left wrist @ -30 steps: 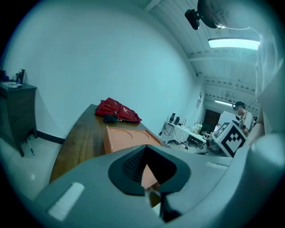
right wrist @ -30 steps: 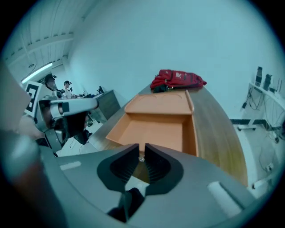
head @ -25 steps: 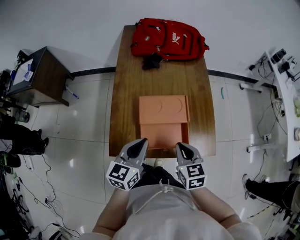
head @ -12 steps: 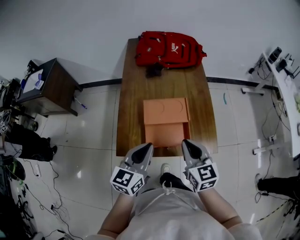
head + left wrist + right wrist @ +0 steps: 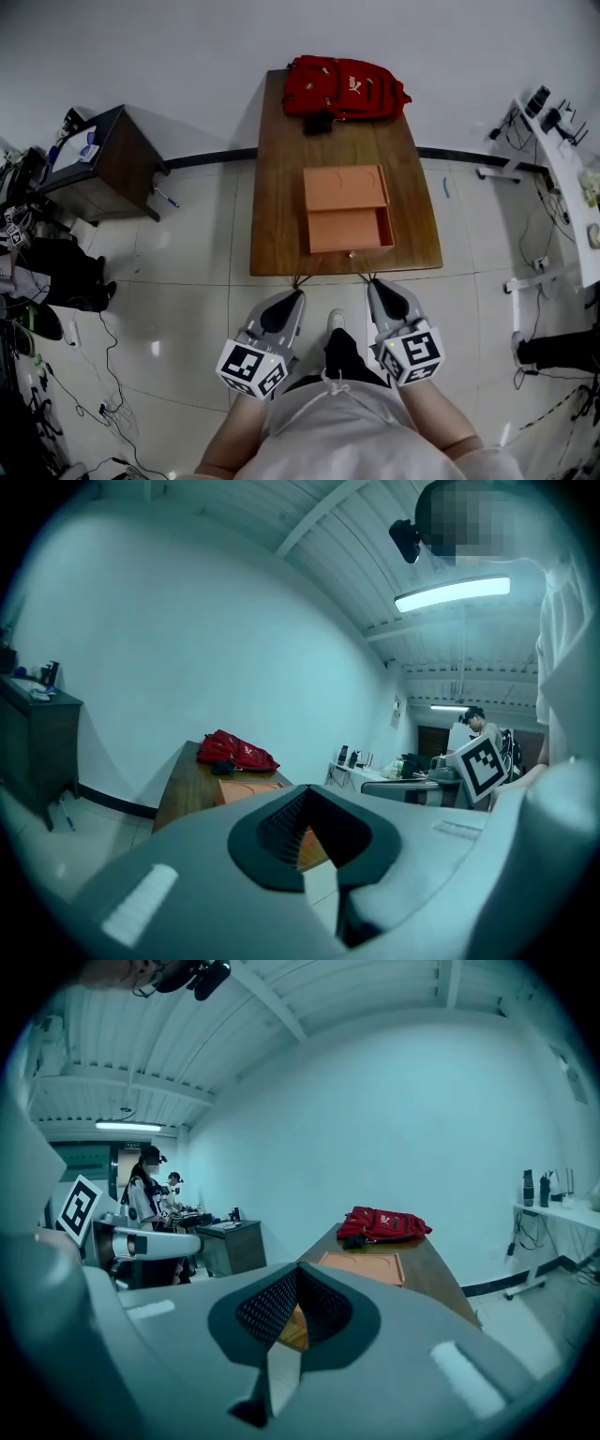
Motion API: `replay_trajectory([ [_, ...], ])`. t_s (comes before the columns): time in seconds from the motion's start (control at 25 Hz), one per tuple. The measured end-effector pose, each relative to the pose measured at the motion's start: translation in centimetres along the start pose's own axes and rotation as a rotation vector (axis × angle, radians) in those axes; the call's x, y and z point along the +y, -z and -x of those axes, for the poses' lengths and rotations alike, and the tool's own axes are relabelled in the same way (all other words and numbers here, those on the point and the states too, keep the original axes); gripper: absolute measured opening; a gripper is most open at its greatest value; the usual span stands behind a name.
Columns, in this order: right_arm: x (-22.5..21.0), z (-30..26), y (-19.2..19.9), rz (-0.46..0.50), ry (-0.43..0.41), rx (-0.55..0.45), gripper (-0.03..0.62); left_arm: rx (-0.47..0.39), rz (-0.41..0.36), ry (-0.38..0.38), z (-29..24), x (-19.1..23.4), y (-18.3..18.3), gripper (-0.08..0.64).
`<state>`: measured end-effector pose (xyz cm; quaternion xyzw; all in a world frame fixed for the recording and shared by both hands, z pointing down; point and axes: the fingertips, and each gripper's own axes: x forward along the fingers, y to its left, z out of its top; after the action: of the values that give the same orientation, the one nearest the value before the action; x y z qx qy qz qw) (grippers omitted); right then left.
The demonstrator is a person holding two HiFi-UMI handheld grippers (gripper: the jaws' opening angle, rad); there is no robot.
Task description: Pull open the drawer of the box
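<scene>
the box [image 5: 345,186] sits on the near half of the wooden table [image 5: 281,187], and its drawer [image 5: 350,230] already stands out of it on my side, open top showing, its front close to the table's near edge. i judge the pull largely done. the drawer's long axis runs left to right across my view, and it slides straight toward me. there may be a small knob at the middle of its front, but it is too small for me to be sure.

the drawer front lies straight ahead of both tools and between their lines. both are off the table, on my side of its near edge and apart from the drawer. the right gripper [image 5: 372,281] looks a little nearer to the drawer front than the left gripper [image 5: 298,292], so i'd reach with the right if more travel is wanted.

in each gripper view the jaws are brought together at the tips with nothing between them.

a red backpack [image 5: 347,86] lies at the table's far end, well clear.
</scene>
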<state>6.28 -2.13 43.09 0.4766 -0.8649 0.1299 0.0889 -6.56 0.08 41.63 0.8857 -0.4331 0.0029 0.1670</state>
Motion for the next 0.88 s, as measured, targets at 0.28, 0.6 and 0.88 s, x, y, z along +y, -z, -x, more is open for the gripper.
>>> replay_trajectory([
  [0.28,6.1,5.9,2.9,-0.027,-0.01,0.011,0.008,0.013,0.022,0.017,6.3,-3.4,3.1,0.005],
  [0.6,8.6,10.4,4.6,0.016,-0.009,0.012,0.008,0.002,-0.002,0.038,9.1,-7.7,4.2,0.005],
  [0.88,8.0,12.0,3.4,0.074,-0.035,-0.017,0.008,-0.021,-0.035,0.035,8.3,-10.5,3.4,0.005],
])
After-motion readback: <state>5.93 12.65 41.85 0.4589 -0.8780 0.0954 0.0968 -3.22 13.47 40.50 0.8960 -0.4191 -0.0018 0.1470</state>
